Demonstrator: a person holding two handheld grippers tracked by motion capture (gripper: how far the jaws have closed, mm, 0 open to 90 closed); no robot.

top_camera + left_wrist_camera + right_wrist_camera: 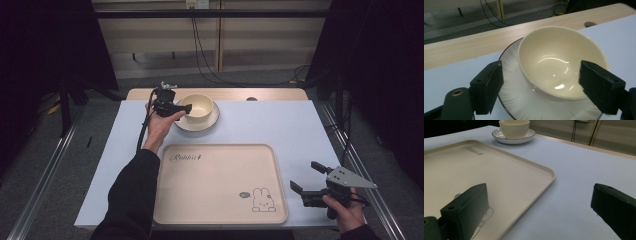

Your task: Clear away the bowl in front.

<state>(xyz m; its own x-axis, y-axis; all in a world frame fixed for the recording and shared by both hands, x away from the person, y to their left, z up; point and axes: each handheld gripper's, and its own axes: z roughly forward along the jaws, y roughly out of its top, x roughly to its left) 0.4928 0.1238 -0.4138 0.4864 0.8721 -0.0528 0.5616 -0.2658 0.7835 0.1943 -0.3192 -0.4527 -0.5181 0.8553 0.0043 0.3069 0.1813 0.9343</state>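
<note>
A cream bowl [199, 106] stands on a white plate with a dark rim [196, 124] at the back of the table. My left gripper [184, 109] is at the bowl's left side, open. In the left gripper view the bowl [559, 57] sits on the plate [511, 75] between the wide-apart jaws of the left gripper [542, 67], which do not pinch it. My right gripper [306, 176] is open and holds nothing, low over the table just right of the beige tray [220, 185]. The right gripper view shows my right gripper [540, 188], the tray [499, 172] and the far bowl [514, 128].
The tray carries a "Rabbit" script and a small rabbit drawing [263, 200]. A pale blue mat [280, 125] covers the table, with a wooden strip [270, 94] along the back edge. Dark curtains and metal rails flank the table.
</note>
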